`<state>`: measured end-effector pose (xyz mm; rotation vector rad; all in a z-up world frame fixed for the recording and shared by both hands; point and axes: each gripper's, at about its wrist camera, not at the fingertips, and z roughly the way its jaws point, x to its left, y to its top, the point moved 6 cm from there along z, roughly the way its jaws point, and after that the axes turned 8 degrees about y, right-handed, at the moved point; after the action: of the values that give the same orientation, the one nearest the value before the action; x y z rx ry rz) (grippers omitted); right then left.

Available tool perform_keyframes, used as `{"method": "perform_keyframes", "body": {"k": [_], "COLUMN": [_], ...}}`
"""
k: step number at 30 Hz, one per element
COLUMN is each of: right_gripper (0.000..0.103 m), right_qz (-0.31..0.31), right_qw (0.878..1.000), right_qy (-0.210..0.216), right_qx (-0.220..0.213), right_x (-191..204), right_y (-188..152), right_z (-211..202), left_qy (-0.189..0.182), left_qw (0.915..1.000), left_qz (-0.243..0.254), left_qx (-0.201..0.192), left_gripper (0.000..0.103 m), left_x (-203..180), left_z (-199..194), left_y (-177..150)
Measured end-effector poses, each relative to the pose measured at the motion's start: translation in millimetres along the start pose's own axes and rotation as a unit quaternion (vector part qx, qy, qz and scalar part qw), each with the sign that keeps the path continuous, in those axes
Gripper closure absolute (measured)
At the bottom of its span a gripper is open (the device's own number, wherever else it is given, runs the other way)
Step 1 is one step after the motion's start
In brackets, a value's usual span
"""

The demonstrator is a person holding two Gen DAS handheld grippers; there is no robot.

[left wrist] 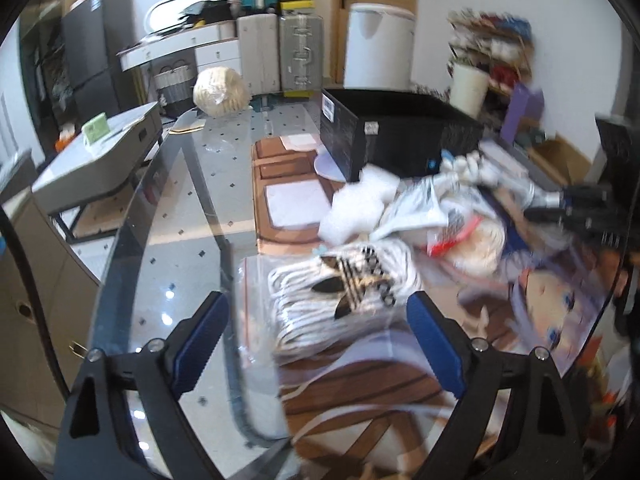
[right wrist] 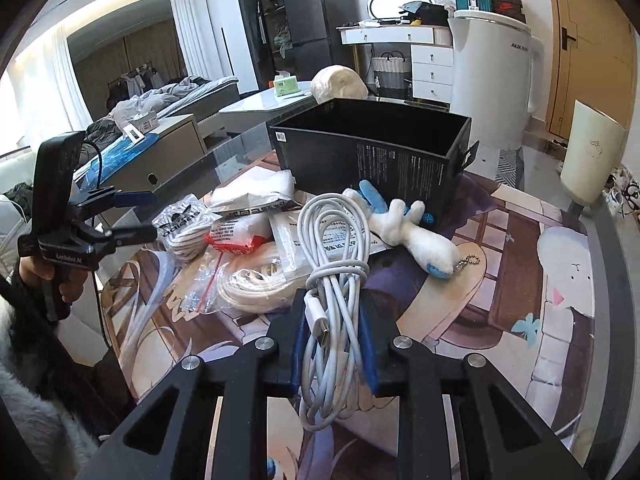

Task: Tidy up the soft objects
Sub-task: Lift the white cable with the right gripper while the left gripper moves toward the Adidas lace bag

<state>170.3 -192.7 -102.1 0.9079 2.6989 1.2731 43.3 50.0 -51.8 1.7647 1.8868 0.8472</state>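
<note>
A: The left wrist view looks forward and down between its gripper fingers, close over the worktop edge.

B: The right wrist view faces the same way from nearer the middle, gripper low in frame.

A: Both share the black box and the bagged rope.

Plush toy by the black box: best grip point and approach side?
Grip the plush toy across its white body, the thickest bare part, coming from the near side. Its blue end lies against the black box, and the ball chain trails off the near end, so avoid both.
</note>
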Motion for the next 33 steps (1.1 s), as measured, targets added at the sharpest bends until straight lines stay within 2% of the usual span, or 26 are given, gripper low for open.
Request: {"method": "perform_keyframes", "body": {"k": [5, 14, 18, 22, 33], "right_gripper": [0.080, 0.080, 0.080, 0.080, 0.080], "right_qz": [0.001, 0.009, 0.013, 0.017, 0.014], "right_qw": [1.000, 1.000, 1.000, 1.000, 1.000], "right_qy": [0.001, -0.006, -0.006, -0.004, 0.004], "right_qx": [-0.004, -0.012, -0.014, -0.016, -0.019], "right_x": [-1.7, -6.9, -7.9, -8.5, -5.0], "right_y": [0.0, 0.4, -0.2, 0.1, 2.6], "right_z": [-4.5, -15.3, -18.6, -19.9, -19.2], "left_qy": [0.015, -0.067, -0.112, -0.149, -0.181], "left_qw": [0.9987, 0.9928, 0.9842, 0.9750, 0.9426], "left_qz": [0.047, 0.092, 0.121, 0.148, 0.265], "left_qx": [0.015, 0.036, 0.064, 0.074, 0.091], "left_gripper": [0.012, 0.012, 0.012, 0.012, 0.011], "left_x": [-6.2, -29.9, -36.7, -39.4, -56.7], "left_z": [8.4, 28.2, 36.7, 32.9, 25.5], "left_y": [4.2, 28.1, 25.3, 22.7, 8.8]}}
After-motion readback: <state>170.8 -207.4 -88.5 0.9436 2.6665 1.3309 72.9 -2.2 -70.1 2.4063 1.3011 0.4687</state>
